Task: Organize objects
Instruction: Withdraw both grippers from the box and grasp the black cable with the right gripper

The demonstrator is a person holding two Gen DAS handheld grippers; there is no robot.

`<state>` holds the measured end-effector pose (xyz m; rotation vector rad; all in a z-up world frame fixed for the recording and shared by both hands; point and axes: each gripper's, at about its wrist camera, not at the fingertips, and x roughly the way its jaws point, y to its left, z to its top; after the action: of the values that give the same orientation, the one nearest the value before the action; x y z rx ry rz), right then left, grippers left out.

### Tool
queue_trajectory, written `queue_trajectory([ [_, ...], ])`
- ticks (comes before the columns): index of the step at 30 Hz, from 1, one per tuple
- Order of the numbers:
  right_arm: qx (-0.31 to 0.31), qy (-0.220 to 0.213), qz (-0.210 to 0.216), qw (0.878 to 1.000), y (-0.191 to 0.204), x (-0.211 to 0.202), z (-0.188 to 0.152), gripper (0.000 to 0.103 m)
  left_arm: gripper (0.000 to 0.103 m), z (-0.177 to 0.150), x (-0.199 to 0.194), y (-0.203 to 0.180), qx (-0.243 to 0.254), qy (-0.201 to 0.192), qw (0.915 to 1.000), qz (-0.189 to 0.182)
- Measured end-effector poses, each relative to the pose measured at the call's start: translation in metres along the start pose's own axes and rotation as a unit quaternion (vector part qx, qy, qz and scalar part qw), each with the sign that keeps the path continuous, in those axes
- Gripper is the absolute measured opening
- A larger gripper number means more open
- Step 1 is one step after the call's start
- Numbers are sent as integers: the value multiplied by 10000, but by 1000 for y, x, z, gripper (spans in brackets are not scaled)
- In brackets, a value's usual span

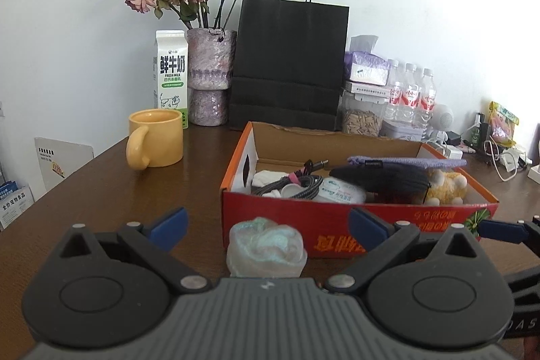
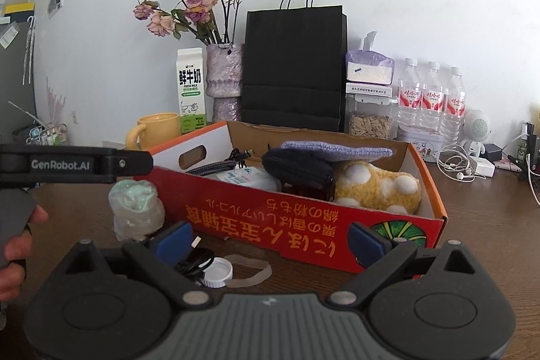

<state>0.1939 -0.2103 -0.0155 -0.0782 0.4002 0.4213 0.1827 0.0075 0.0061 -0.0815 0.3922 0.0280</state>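
A red cardboard box [image 1: 354, 225] [image 2: 303, 231] sits on the brown table, holding a cable, a white packet, a black pouch [image 2: 297, 167], a purple cloth and a yellow plush [image 2: 374, 188]. A crumpled clear plastic wrap [image 1: 266, 247] [image 2: 135, 208] lies in front of the box. My left gripper [image 1: 266, 225] is open, its fingers either side of the wrap. My right gripper [image 2: 270, 238] is open, low before the box. A white cap [image 2: 217, 272], a black cable [image 2: 194, 260] and a rubber band [image 2: 253, 272] lie between its fingers.
A yellow mug [image 1: 155, 137], a milk carton [image 1: 172, 73], a vase of dried roses [image 1: 209, 76], a black paper bag [image 1: 290, 63], a seed jar and water bottles [image 1: 410, 97] stand behind the box. Chargers and earphones [image 2: 452, 164] lie at right.
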Motion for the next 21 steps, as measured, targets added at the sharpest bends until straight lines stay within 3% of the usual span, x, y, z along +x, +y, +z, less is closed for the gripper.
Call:
queue_trajectory([
  [12, -387, 350, 305, 9982, 24, 5, -10, 96, 103, -27, -10, 28, 149, 393, 9991, 100],
  [15, -536, 428, 462, 9966, 32, 8, -10, 88, 103, -28, -10, 32, 103, 403, 9990, 143],
  [17, -672, 523, 525, 9950, 38, 13, -9, 74, 103, -29, -10, 33, 74, 412, 9991, 120],
  [21, -933, 653, 579, 9918, 50, 25, -7, 61, 103, -30, -8, 35, 37, 437, 9990, 55],
])
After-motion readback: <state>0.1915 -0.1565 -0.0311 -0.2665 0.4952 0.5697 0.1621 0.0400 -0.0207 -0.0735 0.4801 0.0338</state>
